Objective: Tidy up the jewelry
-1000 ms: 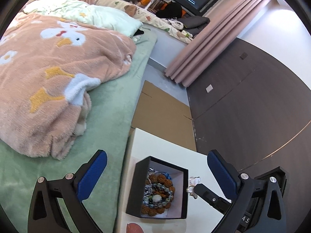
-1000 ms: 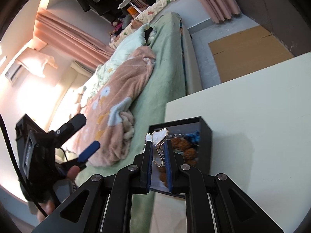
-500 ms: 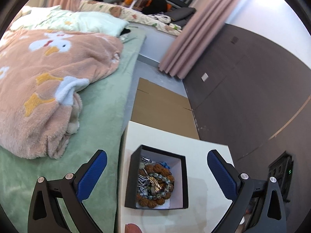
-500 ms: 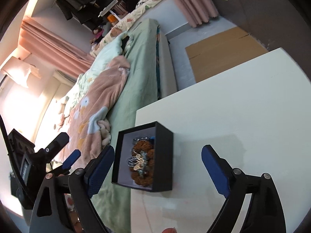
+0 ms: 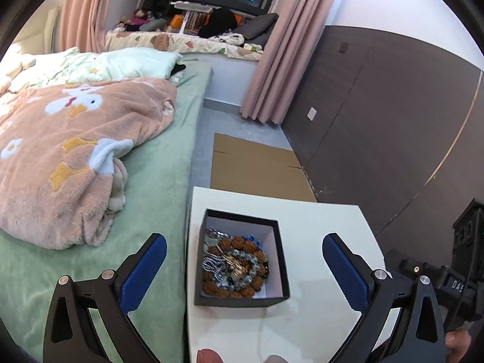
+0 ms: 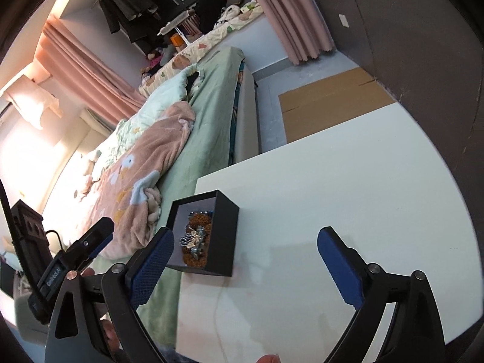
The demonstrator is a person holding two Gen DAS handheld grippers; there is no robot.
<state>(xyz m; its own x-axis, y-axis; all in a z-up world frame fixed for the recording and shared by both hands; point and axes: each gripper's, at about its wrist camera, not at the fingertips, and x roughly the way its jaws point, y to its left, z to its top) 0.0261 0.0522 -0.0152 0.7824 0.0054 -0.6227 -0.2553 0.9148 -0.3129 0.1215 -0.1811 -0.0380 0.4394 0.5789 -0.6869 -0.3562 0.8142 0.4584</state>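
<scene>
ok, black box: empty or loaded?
Loaded. The black box holds a pile of bead bracelets and chains, lid off, on the white table.
</scene>
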